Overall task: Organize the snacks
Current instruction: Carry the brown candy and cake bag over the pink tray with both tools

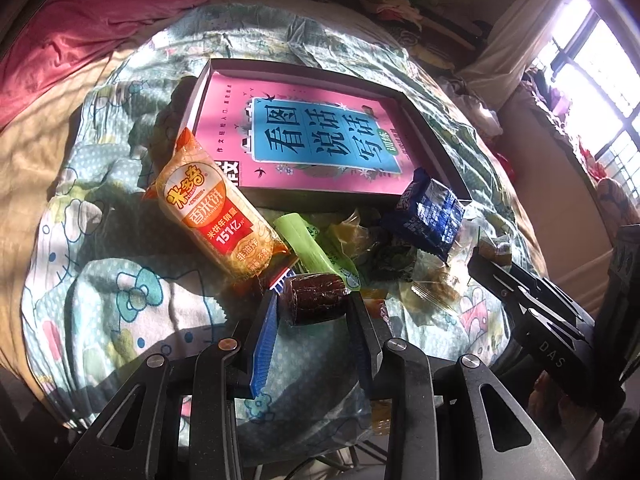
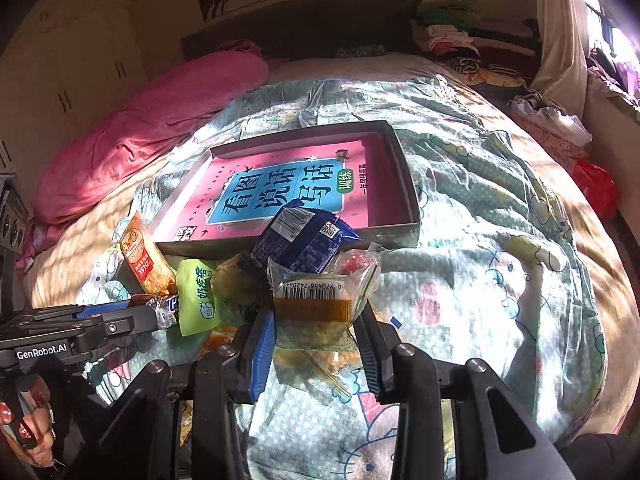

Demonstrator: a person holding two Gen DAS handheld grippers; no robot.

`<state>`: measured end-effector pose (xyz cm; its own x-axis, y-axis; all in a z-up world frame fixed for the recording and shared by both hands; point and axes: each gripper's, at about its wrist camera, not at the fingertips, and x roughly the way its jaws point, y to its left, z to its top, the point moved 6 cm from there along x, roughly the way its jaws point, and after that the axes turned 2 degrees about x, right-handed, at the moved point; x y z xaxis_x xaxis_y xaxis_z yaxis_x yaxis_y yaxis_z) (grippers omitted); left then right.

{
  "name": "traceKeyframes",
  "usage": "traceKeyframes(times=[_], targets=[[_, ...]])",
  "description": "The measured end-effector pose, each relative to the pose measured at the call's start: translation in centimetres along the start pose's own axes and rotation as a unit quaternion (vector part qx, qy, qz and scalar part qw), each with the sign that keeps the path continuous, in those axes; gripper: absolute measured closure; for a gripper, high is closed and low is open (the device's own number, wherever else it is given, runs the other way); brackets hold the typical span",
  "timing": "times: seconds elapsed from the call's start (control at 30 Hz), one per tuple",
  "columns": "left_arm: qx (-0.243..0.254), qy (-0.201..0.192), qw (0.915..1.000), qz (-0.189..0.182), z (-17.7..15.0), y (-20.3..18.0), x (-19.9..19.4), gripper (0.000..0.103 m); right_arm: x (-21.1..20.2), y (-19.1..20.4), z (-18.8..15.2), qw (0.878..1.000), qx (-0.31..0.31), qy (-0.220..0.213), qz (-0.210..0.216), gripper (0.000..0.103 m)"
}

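My left gripper (image 1: 313, 297) is shut on a dark brown roll in clear wrap (image 1: 316, 308), held a little above the snack pile. In the right wrist view the left gripper (image 2: 154, 314) comes in from the left with that roll at its tips. My right gripper (image 2: 315, 314) is shut on a clear pastry packet with a barcode and an orange band (image 2: 316, 300). Loose on the quilt lie an orange rice-cracker pack (image 1: 216, 216), a green pack (image 1: 308, 244) and a blue pack (image 1: 428, 216). Beyond them is a shallow grey box (image 1: 320, 200) holding a pink book (image 1: 312, 136).
The snacks rest on a rumpled cartoon-print quilt (image 2: 480, 240) covering a bed. A pink blanket (image 2: 152, 128) is bunched at the far left. Clothes are piled at the headboard (image 2: 452, 40), and a window (image 1: 592, 80) is on the right. Several small clear-wrapped sweets (image 1: 432, 288) lie near the blue pack.
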<state>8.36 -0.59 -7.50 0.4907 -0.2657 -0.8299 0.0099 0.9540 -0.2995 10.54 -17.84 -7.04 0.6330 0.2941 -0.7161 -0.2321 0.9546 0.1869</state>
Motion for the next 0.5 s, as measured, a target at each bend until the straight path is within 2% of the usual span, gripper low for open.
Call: traceKeyframes(times=[0.2,0.5], targets=[[0.002,-0.013,0.9999,0.000,0.7,0.0,-0.4,0.068,-0.5,-1.1,1.0,1.000,0.009,-0.020,-0.005,0.065],[0.001,-0.054,0.9984,0.013,4.0,0.5,-1.4,0.068,-0.8,-1.9,3.8,0.998,-0.001,-0.059,-0.003,0.065]])
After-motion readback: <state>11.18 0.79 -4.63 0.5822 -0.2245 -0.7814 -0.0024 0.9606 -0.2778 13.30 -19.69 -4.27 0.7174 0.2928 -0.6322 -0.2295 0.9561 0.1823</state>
